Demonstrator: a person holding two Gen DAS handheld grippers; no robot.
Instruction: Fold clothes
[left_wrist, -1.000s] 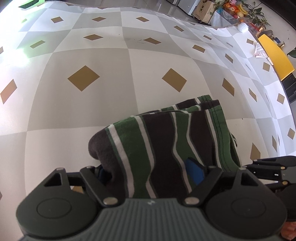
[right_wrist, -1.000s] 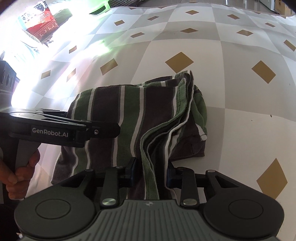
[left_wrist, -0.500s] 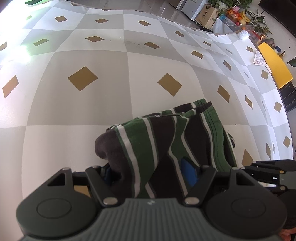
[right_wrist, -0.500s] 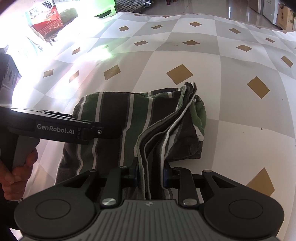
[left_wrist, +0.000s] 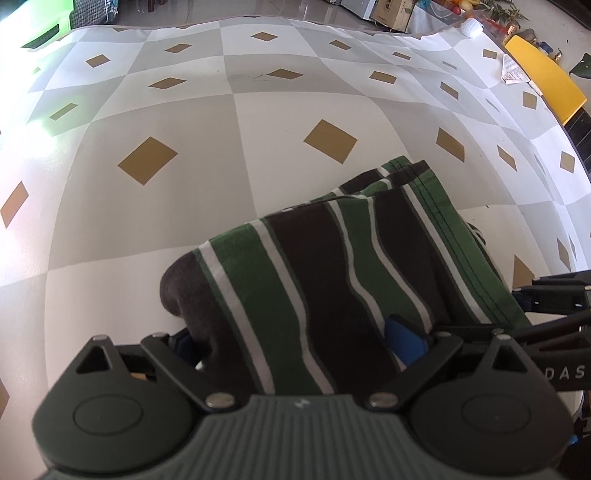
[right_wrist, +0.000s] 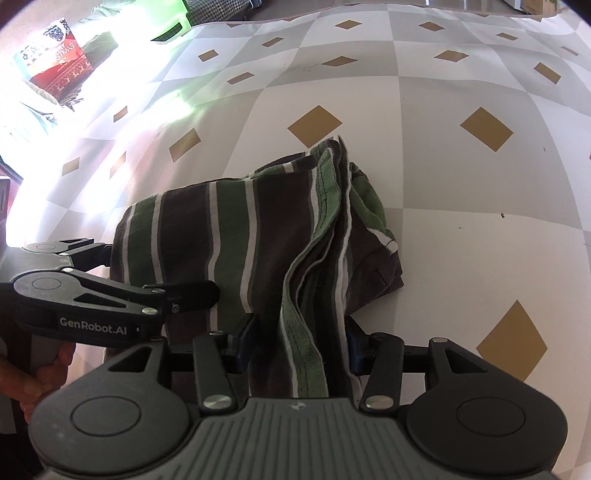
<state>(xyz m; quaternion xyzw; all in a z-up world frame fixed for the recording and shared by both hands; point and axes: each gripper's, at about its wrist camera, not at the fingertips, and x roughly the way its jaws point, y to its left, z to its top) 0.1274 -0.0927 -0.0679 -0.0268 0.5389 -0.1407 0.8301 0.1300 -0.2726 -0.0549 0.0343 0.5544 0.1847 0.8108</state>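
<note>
Letting go: both the left gripper and right gripper have just been opening their jaws, cloth between them; lift straight up so the striped shirt stays folded on the checked surface

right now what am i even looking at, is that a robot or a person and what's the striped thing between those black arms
It is a person, not a robot. Each hand holds a handheld tool with two fingers, and a small wide-angle camera on each tool looks forward along them. One picture comes from the left gripper, the other from the right gripper; in the right one you can see the left tool and the hand gripping its handle. On the checkered cloth with gold diamonds lies a folded striped garment, green, brown and white. Both grippers have just been opening: the fabric sits between each pair of fingers, but the blue pads now stand off it, so it looks released rather than gripped.
</note>
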